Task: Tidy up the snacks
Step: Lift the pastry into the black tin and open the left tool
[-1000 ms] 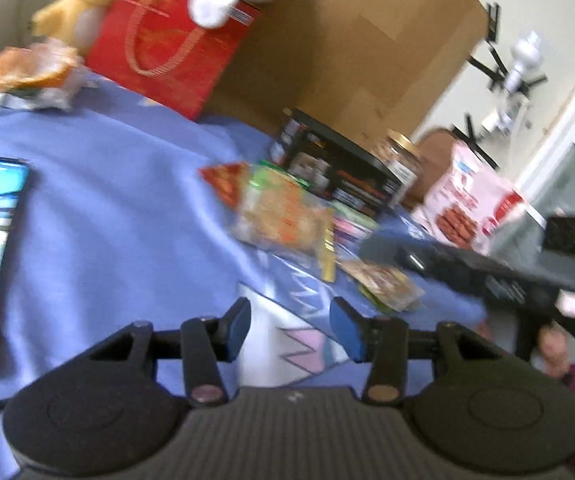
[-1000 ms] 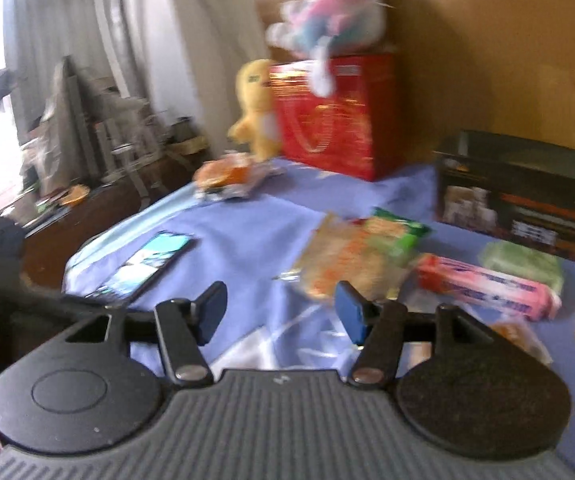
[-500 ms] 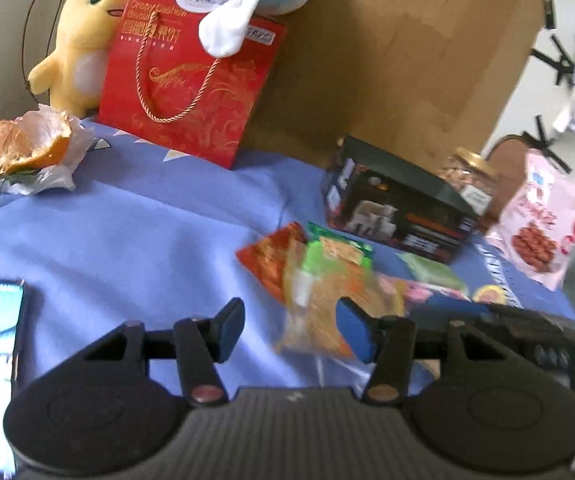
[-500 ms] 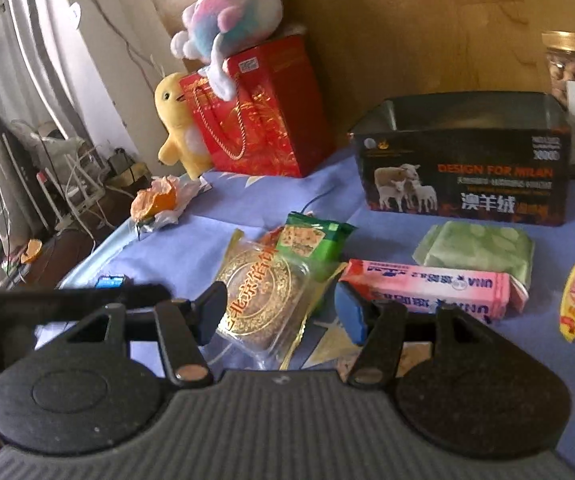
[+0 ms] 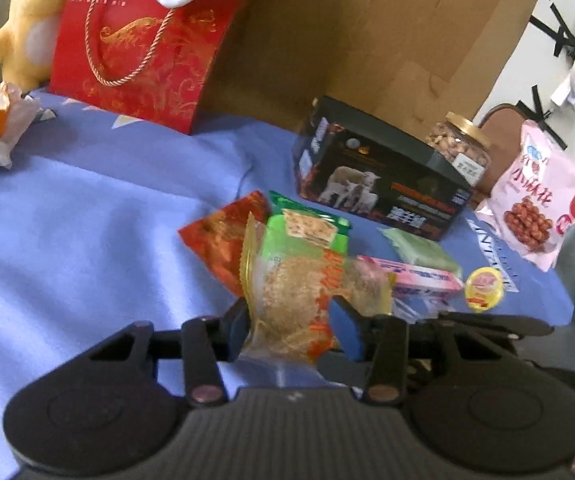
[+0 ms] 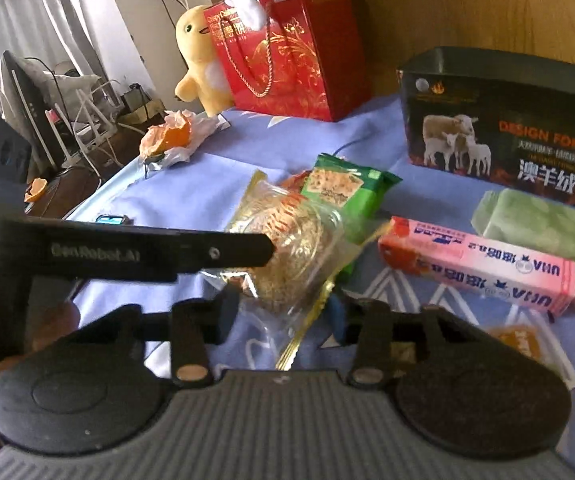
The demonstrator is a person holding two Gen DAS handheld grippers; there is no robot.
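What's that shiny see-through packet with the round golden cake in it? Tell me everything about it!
The clear packet looks like crinkly plastic with gold zigzag edges and red writing, and holds one round, golden, patterned cake. It lies tilted on the blue cloth, overlapping the green cracker bag and red packet. The open left gripper straddles its near end; whether the pads touch it is unclear.

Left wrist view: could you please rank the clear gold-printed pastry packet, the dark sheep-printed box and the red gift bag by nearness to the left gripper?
1. Clear gold-printed pastry packet, between the left gripper fingers.
2. Dark sheep-printed box, right of centre.
3. Red gift bag, far left.
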